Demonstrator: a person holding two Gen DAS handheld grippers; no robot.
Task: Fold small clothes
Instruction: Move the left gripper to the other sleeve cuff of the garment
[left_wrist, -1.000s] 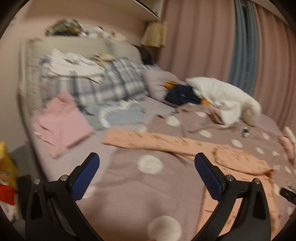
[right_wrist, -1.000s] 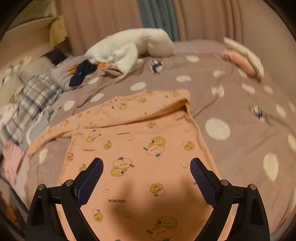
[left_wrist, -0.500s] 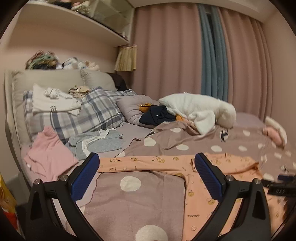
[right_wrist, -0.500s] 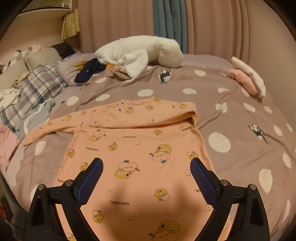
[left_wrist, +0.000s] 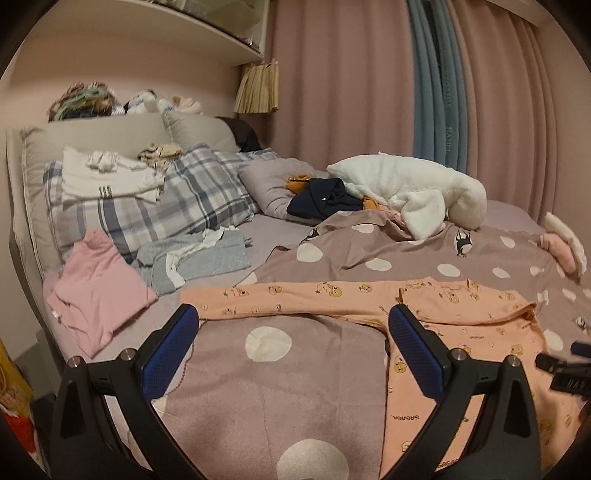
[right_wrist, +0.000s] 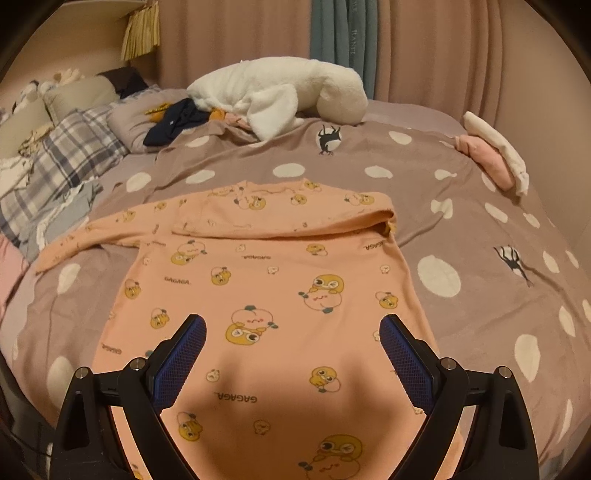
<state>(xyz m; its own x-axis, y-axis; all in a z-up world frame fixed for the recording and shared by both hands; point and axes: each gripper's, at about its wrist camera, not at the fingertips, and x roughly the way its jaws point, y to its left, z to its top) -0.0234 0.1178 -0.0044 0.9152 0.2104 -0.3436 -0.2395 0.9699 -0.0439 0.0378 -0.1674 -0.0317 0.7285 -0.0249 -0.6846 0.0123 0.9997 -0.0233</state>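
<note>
Right wrist view: our right gripper hangs spread and empty over the peach top lying flat on the bedspread. One sleeve is folded across; we judge the other sleeve, beyond our equally spread left gripper, remains.

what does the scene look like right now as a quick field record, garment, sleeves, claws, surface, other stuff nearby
garment: peach long-sleeved top with duck print, lying flat
sleeves: one folded across the chest; the other stretched out sideways
left claw: open, empty, above the stretched sleeve
right claw: open, empty, above the top's body
surface: mauve bedspread with white dots
nearby: white plush blanket, plaid pillow, folded pink garment
</note>
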